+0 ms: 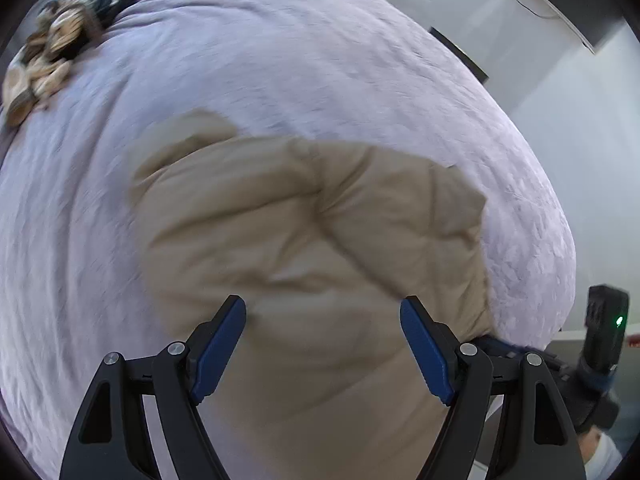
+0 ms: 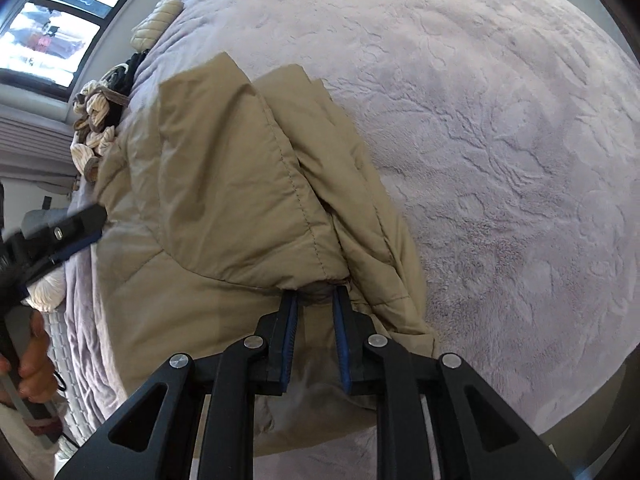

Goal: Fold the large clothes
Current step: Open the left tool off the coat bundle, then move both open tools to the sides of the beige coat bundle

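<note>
A tan puffy jacket (image 1: 312, 240) lies bunched on a lilac fleece bedspread (image 1: 280, 60). My left gripper (image 1: 323, 316) is open above the jacket's near part, with nothing between its blue pads. In the right wrist view the jacket (image 2: 240, 184) is folded over itself. My right gripper (image 2: 316, 300) is nearly shut, pinching a thick fold of the jacket at its fingertips. The left gripper also shows at the left edge of that view (image 2: 76, 228), beside the jacket. The right gripper's body shows at the right edge of the left wrist view (image 1: 604, 332).
A pile of patterned clothes (image 1: 48, 60) lies at the bed's far left corner, also in the right wrist view (image 2: 100, 120). A cream pillow (image 2: 156, 24) sits near a window (image 2: 52, 28). The bedspread (image 2: 500, 140) spreads wide to the right.
</note>
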Available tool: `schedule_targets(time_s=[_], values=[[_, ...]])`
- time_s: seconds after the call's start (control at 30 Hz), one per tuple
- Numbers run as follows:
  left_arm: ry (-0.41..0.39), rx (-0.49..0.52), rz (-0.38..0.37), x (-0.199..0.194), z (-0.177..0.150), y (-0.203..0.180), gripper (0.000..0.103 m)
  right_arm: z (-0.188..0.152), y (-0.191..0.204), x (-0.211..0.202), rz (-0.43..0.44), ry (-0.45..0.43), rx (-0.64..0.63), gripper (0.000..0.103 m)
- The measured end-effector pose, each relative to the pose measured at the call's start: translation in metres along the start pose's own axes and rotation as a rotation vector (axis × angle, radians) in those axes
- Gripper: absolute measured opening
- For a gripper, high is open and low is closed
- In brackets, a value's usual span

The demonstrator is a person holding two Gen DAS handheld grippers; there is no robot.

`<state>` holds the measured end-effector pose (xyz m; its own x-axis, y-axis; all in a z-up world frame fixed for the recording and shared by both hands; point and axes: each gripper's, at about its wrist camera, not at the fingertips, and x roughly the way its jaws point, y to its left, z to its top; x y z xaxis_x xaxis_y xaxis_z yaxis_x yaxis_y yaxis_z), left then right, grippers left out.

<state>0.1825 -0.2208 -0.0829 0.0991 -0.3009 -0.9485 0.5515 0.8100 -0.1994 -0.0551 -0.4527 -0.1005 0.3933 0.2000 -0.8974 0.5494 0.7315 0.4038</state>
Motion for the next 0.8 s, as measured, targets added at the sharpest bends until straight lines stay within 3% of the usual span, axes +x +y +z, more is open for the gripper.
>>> schedule_targets(time_s=[0.17, 0.23, 0.43, 0.5, 0.67, 0.73, 0.8], values=[[-0.011, -0.107, 0.013, -0.016, -0.033, 0.04, 0.083, 0.006, 0.006, -0.012, 0.011, 0.004, -0.019, 0.02], [-0.032, -0.156, 0.024, -0.022, -0.045, 0.056, 0.103, 0.009, 0.008, -0.017, 0.015, 0.002, -0.028, 0.02], [-0.033, -0.274, -0.016, -0.023, -0.067, 0.091, 0.103, 0.022, 0.014, -0.029, 0.007, -0.003, -0.057, 0.026], [-0.017, -0.298, -0.039, -0.018, -0.072, 0.096, 0.103, 0.025, 0.016, -0.031, -0.005, -0.011, -0.071, 0.044], [0.007, -0.304, -0.027, -0.005, -0.088, 0.1, 0.103, 0.036, 0.019, -0.028, -0.018, -0.003, -0.093, 0.063], [0.009, -0.324, -0.086, -0.003, -0.094, 0.101, 0.103, 0.041, 0.019, -0.024, -0.028, -0.001, -0.105, 0.073], [0.021, -0.37, -0.214, 0.002, -0.098, 0.109, 0.103, 0.046, 0.018, -0.023, -0.023, -0.011, -0.117, 0.081]])
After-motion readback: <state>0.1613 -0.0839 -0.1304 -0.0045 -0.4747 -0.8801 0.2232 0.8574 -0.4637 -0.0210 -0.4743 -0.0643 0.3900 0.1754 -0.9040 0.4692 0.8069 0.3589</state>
